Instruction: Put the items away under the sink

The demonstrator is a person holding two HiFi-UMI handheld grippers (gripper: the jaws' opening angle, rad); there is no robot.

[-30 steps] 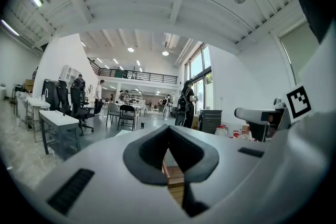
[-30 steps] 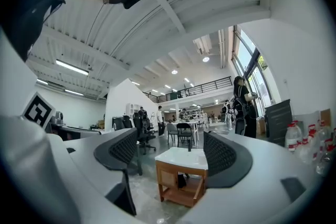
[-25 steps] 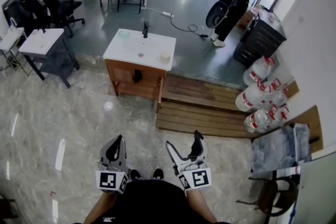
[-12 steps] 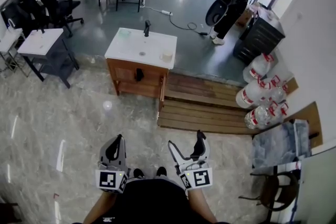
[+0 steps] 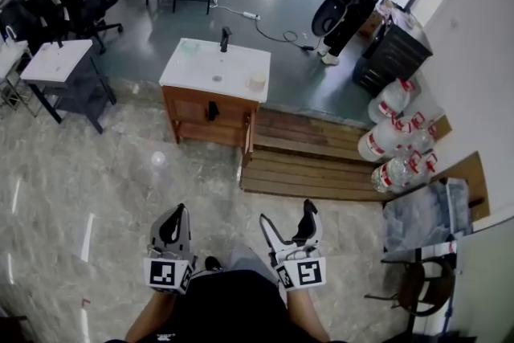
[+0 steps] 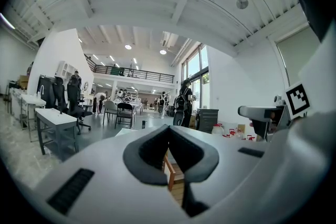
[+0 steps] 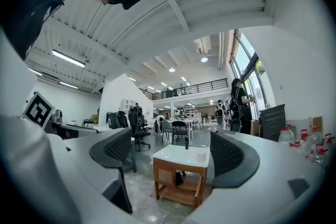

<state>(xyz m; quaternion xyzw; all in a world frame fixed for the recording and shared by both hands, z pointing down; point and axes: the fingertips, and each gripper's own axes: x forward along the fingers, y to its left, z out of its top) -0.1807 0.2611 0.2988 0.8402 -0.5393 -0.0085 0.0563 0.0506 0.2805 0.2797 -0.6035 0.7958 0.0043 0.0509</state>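
Left tool (image 5: 175, 221) is riding low and close to the body, its jaws pressed together on nothing. Right tool (image 5: 286, 214) is hanging just beside it with its jaws spread wide, and nothing is sitting between them either; its own view is framing the far-off sink cabinet (image 7: 181, 176) through the gap.

So both are travelling empty, and the job looks barely begun. The cabinet is standing well ahead across the shiny floor (image 5: 80, 173), with a wooden platform (image 5: 305, 165) lying to its right. On its white tabletop (image 5: 186, 76) a small pale cup-like item (image 5: 257, 82) is sitting at the near right corner, and a dark tap (image 5: 225, 38) is rising at the far edge. A panel on the cabinet's right looks ajar, though that is hard to tell from here.

The step in hand is the walk-up. Doing it well likely means:
- closing in square to the cabinet front
- keeping the right tool spread for that item
- opening the left tool early, ready for the door
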